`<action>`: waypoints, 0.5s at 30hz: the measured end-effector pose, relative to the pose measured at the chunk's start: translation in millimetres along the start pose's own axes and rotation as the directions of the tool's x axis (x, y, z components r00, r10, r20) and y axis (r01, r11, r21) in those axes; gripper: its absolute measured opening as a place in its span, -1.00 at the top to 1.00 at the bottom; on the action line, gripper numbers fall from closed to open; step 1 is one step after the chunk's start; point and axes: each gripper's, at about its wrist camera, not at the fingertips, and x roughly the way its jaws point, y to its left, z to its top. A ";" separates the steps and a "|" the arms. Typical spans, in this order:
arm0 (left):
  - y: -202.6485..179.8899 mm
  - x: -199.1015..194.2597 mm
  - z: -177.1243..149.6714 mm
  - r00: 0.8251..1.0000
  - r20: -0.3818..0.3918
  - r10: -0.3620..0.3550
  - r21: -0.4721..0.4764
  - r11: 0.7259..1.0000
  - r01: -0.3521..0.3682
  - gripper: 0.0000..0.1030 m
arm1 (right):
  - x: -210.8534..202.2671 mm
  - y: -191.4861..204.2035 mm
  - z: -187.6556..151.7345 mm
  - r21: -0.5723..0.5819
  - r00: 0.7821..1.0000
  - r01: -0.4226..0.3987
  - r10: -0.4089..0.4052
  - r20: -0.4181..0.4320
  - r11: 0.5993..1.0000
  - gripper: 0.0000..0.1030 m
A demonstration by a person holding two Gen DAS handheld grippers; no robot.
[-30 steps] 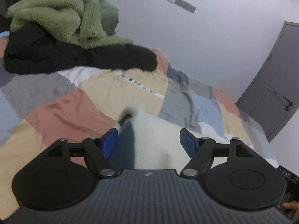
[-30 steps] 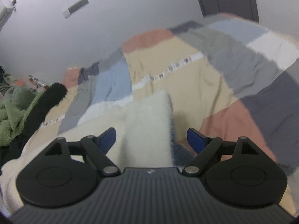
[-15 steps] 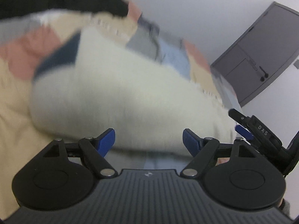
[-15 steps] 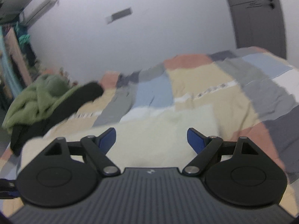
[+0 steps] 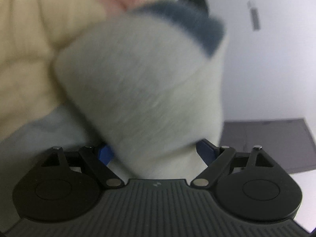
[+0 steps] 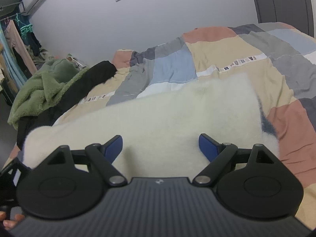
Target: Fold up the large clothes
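Where patchwork bedspread (image 6: 227, 57) covers bed, cream fleece garment (image 6: 158, 118) lies across it, dark blue patch at right edge. Green fleece (image 6: 43, 86) and black garment (image 6: 92, 79) heaped well apart at far left. Right gripper (image 6: 161, 145) spread wide just above cream fleece, pads off fabric. Left gripper (image 5: 154, 154) opening, blurred cream fabric between jaws, contact unclear.

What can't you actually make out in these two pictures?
- Left view: motion blur smears the cream garment; it hides one blue pad of the left gripper, whose fingers are opening.
- Right view: the garment's near edge is hidden behind the right gripper.
- Right view: the green fleece and black garment overlap; their shapes are unclear.
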 end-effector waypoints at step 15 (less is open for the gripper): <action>-2.1 15.3 3.2 1.000 0.015 -0.021 -0.010 1.000 0.021 -0.65 | -11.4 -4.4 0.6 0.106 0.995 -0.101 0.103 -0.005 0.989 -0.68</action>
